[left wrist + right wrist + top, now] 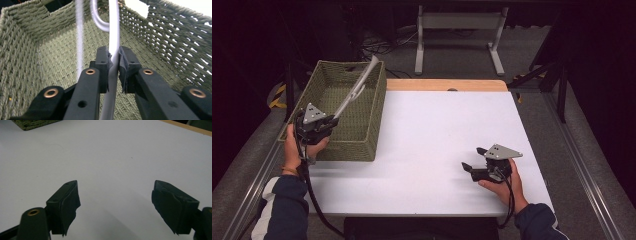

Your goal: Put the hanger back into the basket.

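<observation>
At the frame's left, the left gripper [333,120] is clamping a hanger [358,88], angling it into the basket [362,140] for stowing, while the right gripper [474,159] is idling, jaws spread.

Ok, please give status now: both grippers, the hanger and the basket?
Left gripper shut on white hanger, over green woven basket. Right gripper open, holding nothing, above white table. Nothing in the way.
</observation>
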A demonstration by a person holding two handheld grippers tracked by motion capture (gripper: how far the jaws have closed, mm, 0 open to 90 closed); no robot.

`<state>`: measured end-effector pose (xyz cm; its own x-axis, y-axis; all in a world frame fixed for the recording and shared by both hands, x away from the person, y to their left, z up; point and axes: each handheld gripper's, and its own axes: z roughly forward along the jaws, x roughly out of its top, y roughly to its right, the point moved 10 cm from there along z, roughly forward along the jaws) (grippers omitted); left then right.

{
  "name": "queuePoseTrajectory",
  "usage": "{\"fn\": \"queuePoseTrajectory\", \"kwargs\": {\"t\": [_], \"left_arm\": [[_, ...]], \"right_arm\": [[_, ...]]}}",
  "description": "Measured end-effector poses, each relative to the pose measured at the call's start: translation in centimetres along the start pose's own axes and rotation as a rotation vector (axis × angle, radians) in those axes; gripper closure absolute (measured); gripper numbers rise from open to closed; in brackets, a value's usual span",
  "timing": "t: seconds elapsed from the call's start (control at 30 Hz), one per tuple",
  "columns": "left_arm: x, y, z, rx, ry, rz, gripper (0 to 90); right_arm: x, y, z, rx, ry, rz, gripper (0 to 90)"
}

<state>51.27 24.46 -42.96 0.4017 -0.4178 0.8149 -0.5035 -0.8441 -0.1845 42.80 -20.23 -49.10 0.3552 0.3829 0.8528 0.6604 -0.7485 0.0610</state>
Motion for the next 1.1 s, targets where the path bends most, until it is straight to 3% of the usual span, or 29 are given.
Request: {"fn": "queuePoseTrajectory", "kwargs": {"t": [0.1,0.13,0.23,0.37,0.73,1.1], "left_arm": [[0.0,-0.1,0.0,0.012,0.002,-0.005,77.8],[0.0,-0.1,0.0,0.006,0.014,-0.031,77.6],[0.1,-0.2,-0.2,0.004,0.031,-0.053,77.9],[0.4,-0.1,-0.4,-0.012,0.059,-0.077,71.9],[2.1,1.2,-1.4,-0.025,0.147,-0.048,68.0],[4.4,3.8,-2.8,-0.052,0.271,-0.006,52.9]], "right_arm": [[-0.1,-0.1,0.0,0.004,-0.007,-0.004,22.4],[-0.1,-0.1,0.1,0.005,-0.011,-0.007,22.4],[-0.2,-0.2,0.1,0.012,-0.014,-0.009,22.4],[-0.2,-0.3,0.2,0.015,-0.019,-0.015,22.3],[-0.1,-0.2,0.1,0.010,-0.014,-0.015,22.2],[0.8,-0.1,-0.6,-0.024,0.041,-0.046,22.6]]}}
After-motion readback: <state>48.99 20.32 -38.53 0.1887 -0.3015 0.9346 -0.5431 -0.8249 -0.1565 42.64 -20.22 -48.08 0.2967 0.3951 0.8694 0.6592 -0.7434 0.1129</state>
